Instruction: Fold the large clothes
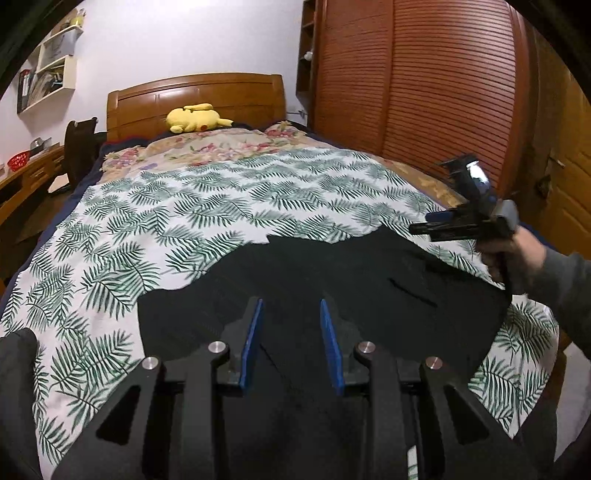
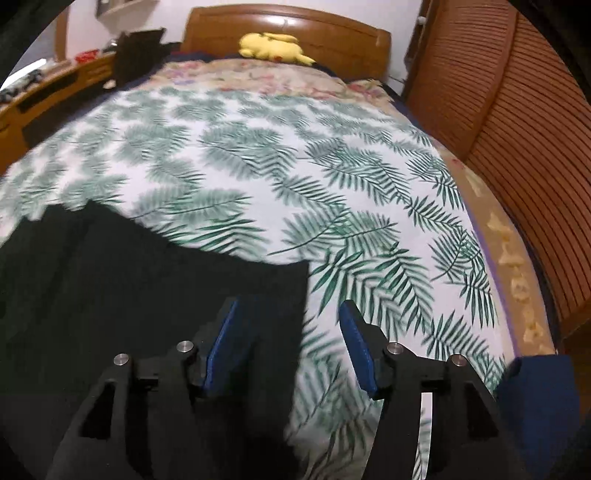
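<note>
Leaf-print bedspread (image 1: 177, 221) carries a black garment (image 1: 332, 280), barely folded; left gripper (image 1: 291, 339) and right gripper (image 2: 288, 339) both hover unclenched above it.

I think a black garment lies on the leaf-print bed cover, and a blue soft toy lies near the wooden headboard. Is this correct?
Not quite: the soft toy is yellow, not blue, as the left wrist view shows. The rest holds: the black garment lies on the leaf-print bed cover, and the toy lies near the wooden headboard.

Both my wrist cameras look down along my fingers, close over the bed (image 1: 110, 229), facing its headboard (image 2: 288, 22); both share the leaf-print cover.
</note>
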The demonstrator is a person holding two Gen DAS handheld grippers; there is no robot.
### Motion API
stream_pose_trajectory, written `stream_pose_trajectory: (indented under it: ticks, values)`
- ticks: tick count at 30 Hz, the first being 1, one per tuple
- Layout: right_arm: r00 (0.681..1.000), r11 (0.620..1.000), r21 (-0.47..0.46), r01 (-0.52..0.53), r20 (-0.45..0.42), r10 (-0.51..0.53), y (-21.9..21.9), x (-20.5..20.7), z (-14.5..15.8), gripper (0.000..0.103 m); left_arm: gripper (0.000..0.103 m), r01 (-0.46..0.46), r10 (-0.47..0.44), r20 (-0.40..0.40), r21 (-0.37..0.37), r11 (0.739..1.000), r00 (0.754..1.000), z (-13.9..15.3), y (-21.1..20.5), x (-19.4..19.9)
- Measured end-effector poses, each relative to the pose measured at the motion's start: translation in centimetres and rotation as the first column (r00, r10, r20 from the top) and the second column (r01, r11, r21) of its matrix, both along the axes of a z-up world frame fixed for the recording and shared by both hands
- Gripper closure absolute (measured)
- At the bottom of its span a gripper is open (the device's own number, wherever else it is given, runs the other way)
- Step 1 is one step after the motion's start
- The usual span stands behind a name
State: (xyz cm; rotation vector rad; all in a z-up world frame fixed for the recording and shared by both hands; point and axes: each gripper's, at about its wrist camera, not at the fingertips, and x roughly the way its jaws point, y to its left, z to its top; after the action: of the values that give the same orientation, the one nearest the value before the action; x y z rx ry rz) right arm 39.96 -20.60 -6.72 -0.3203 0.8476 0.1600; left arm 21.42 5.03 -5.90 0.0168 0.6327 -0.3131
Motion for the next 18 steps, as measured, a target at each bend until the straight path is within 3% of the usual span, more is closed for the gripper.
stream_pose_trajectory:
  ticks: [10, 13, 18]
  values:
    - [0.978, 0.967, 0.149, -0.205, -0.019, 0.210, 2.4, -14.5, -1.2, 0.046, 0.073, 0.046, -0.046, -0.016, 0.038, 0.998, 0.999, -0.5, -3.6, -2.4]
    - [0.967, 0.956, 0.161, -0.246, -0.030, 0.254, 2.4, -16.7, -1.4, 0.046, 0.073, 0.044, -0.043, -0.024, 0.041, 0.998, 0.999, -0.9, -4.3, -3.2]
    - [0.974, 0.967, 0.149, -0.209, -0.060, 0.219, 0.7, -17.4, -2.5, 0.048, 0.073, 0.030, -0.028, -0.052, 0.034, 0.999, 0.998, -1.8, -4.7, -4.5]
